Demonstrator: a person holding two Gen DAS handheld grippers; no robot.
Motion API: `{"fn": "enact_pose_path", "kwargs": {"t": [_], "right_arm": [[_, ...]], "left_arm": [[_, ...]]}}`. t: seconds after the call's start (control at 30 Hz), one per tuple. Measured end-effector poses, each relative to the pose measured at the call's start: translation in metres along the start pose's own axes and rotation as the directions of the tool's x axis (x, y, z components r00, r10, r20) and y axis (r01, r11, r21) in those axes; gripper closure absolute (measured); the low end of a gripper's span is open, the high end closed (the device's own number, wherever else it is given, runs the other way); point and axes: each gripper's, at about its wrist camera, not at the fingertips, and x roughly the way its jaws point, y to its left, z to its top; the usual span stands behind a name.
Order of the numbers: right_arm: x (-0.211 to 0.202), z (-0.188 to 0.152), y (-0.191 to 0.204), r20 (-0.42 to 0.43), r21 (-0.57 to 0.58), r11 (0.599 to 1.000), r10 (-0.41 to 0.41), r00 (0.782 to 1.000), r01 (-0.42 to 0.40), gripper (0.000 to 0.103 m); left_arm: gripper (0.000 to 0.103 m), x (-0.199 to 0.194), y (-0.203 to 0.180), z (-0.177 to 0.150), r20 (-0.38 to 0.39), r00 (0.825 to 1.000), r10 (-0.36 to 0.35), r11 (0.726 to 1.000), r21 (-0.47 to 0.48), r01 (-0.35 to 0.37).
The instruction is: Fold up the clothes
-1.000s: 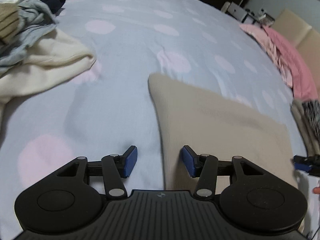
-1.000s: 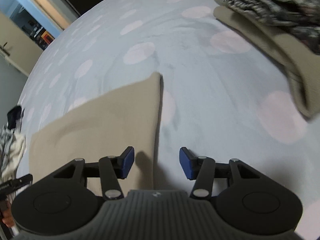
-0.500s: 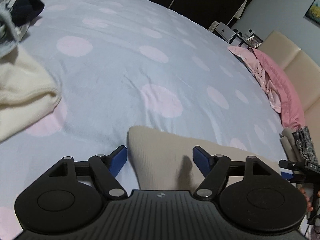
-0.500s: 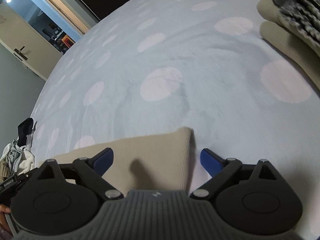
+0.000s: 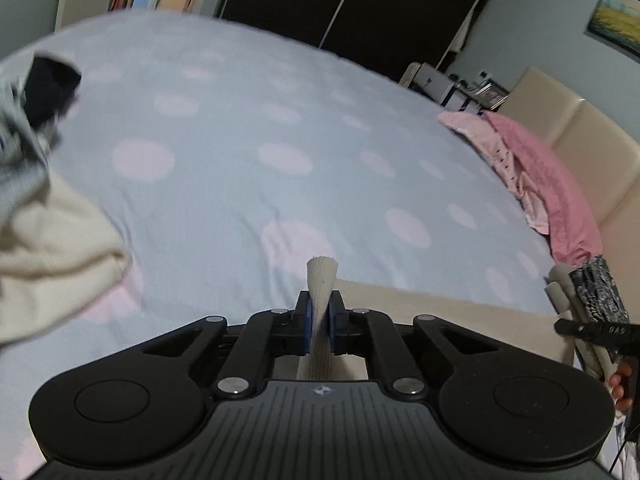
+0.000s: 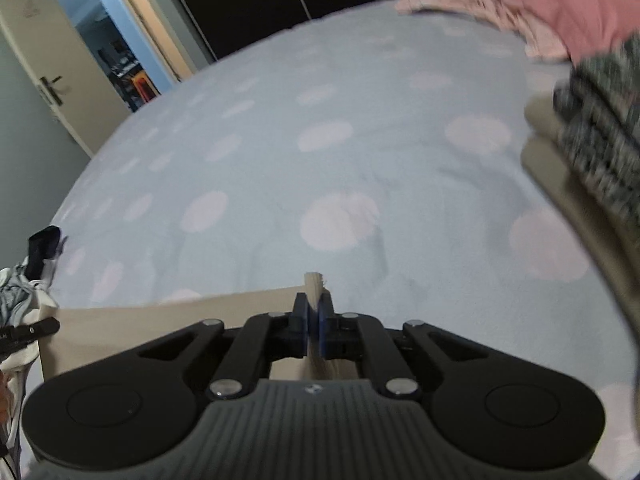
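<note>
A beige ribbed garment (image 5: 448,312) lies on the dotted blue bedspread (image 5: 248,184). My left gripper (image 5: 320,322) is shut on its left far corner, which sticks up pinched between the blue pads. My right gripper (image 6: 315,326) is shut on the other far corner of the same garment (image 6: 168,320). The garment's far edge runs straight between both grippers. The part under the grippers is hidden.
A cream garment (image 5: 48,256) and a grey and dark pile (image 5: 28,112) lie at the left. Pink clothes (image 5: 536,184) lie at the right edge. A folded stack with a patterned dark piece (image 6: 600,140) sits at the right. An open door (image 6: 120,60) shows behind.
Both grippers moved in over the garment's far corners and closed on them. The corners now stand pinched between the pads, lifted off the bedspread.
</note>
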Motion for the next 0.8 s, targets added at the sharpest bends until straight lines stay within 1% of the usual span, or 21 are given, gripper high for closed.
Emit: {"fn": "enact_pose_path", "kwargs": {"t": [0.13,0.23,0.3,0.47,0.57,0.67,0.8], "right_arm": [[-0.045,0.008,0.012,0.052,-0.036,0.999,0.04,0.998,-0.038,0.098],[-0.082,0.007,0.019,0.085,-0.069,0.996,0.065,0.994,-0.059,0.098],[-0.109,0.003,0.024,0.102,-0.089,0.993,0.09,0.991,-0.081,0.098],[-0.183,-0.018,0.033,0.151,-0.138,0.981,0.154,0.976,-0.133,0.098],[-0.224,-0.035,0.038,0.178,-0.167,0.975,0.179,0.968,-0.15,0.098],[-0.258,-0.055,0.044,0.185,-0.2,0.968,0.188,0.965,-0.15,0.098],[-0.297,-0.084,0.047,0.173,-0.251,0.956,0.201,0.964,-0.154,0.098]], "left_arm": [[0.097,-0.034,-0.013,0.007,0.045,0.999,-0.018,0.999,0.036,0.016],[0.097,-0.061,-0.023,0.011,0.078,0.996,-0.033,0.998,0.064,0.028],[0.097,-0.088,-0.031,0.008,0.095,0.994,-0.05,0.995,0.089,0.042],[0.097,-0.151,-0.052,-0.01,0.135,0.989,-0.064,0.985,0.167,0.041],[0.097,-0.19,-0.065,-0.028,0.16,0.984,-0.075,0.976,0.213,0.04],[0.096,-0.222,-0.073,-0.045,0.169,0.982,-0.084,0.969,0.245,0.04],[0.096,-0.256,-0.078,-0.063,0.16,0.983,-0.091,0.965,0.256,0.048]]}}
